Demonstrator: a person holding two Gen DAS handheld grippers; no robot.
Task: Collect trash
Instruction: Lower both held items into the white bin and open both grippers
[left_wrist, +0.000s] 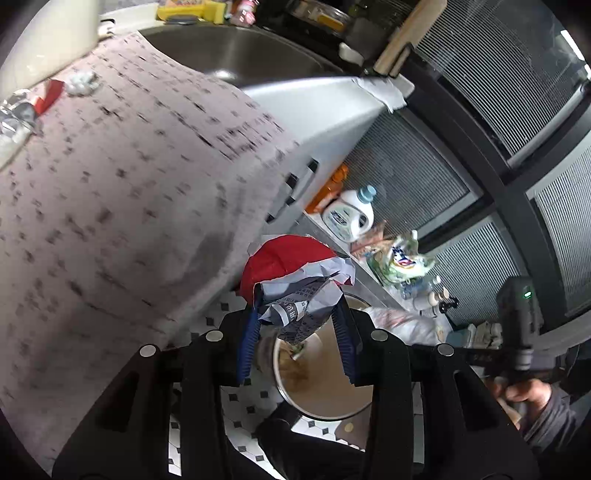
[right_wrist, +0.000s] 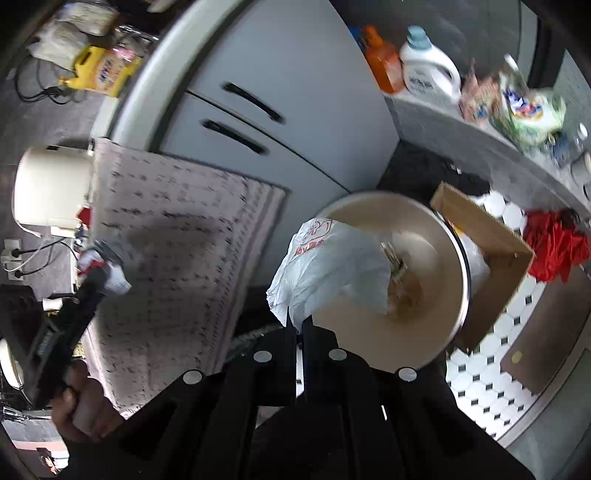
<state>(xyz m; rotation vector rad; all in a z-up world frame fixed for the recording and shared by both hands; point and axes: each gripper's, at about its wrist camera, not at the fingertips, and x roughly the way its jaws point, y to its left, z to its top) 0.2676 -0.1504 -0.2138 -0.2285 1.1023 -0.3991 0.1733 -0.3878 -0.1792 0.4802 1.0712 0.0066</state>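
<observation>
The left gripper (left_wrist: 295, 325) is holding a crumpled red, white and printed grey wrapper (left_wrist: 295, 280) between its blue-padded fingers (left_wrist: 248, 332), which are standing partly apart and pressing on the wad from both sides. The wad is bulging up past the fingertips. Just beyond and below these fingers the round trash bin (left_wrist: 325, 384) is sitting open on the tiled floor (left_wrist: 243, 402), with scraps lying inside it.

The right gripper (right_wrist: 298, 325) is pinching a crumpled white plastic bag (right_wrist: 332, 266) with red print; its fingers are pressed together on the bag's lower edge. The bag is hanging ahead of the fingertips, over the near rim of the trash bin (right_wrist: 424, 332). To the right of these fingers, beyond the bin, a cardboard box (right_wrist: 491, 258) is leaning, with a red bag (right_wrist: 554, 247) lying past it on the floor. To the left, a patterned cloth (right_wrist: 177, 236) is draping over the bench.
</observation>
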